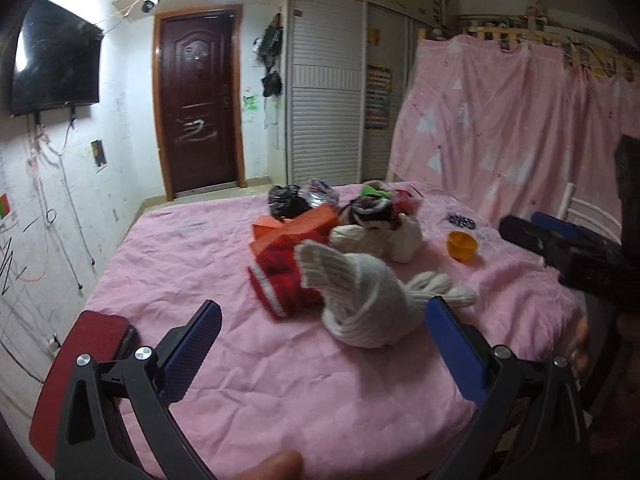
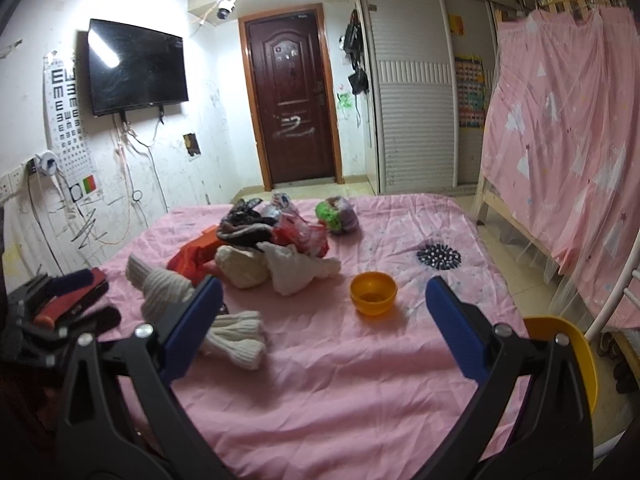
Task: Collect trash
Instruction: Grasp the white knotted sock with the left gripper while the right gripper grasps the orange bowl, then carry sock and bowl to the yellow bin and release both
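Hovering over the bed (image 1: 280, 380), both grippers gape wide and empty: left gripper (image 1: 324, 344) behind a white glove (image 1: 360, 300), right gripper (image 2: 324, 320) before an orange bowl (image 2: 373, 293).

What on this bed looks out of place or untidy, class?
A jumbled heap of white gloves, red knitwear, an orange box and crumpled wrappers clutters the pink bedsheet; a small orange bowl sits alone beside it.

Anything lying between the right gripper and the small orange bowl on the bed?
No. In the right wrist view, only bare pink sheet lies between the open right gripper and the orange bowl. The white knit glove sits off to the left.
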